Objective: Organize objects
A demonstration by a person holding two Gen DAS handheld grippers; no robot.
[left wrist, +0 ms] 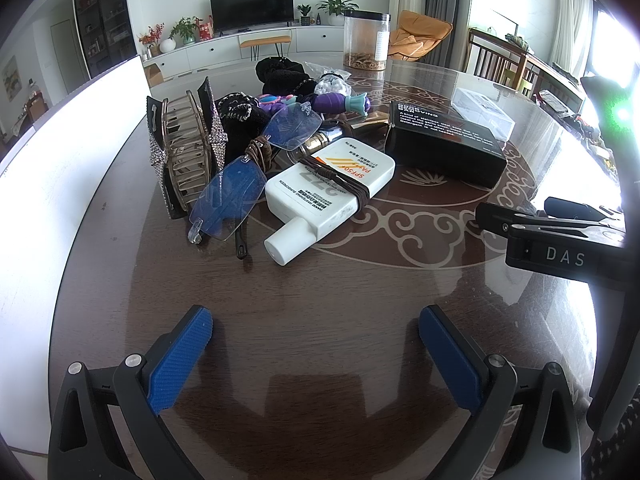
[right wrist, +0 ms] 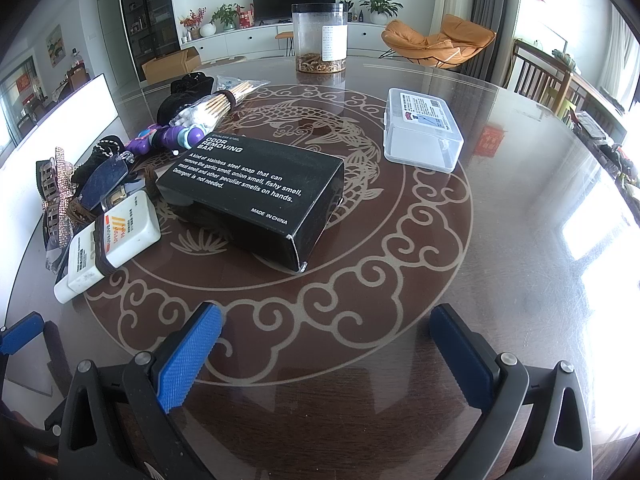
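Clutter sits heaped at the left of the desk (right wrist: 500,240): a white sunscreen bottle (left wrist: 328,188) with a brown cord (left wrist: 340,178) wrapped over it, blue-lensed glasses (left wrist: 256,168) leaning against it, a rhinestone hair clip (left wrist: 186,152) beside them, and a black box (right wrist: 256,196) just to the right. A clear plastic case (right wrist: 422,128) lies well apart, farther right. The left tool (left wrist: 316,344) hovers with fingers apart, holding nothing, short of the bottle; the right tool (right wrist: 326,344) is likewise spread and empty before the box. Likely trouble: lifting the bottle would drag the cord and tip the glasses, since all three touch; the glossy surface may also let the box slide.
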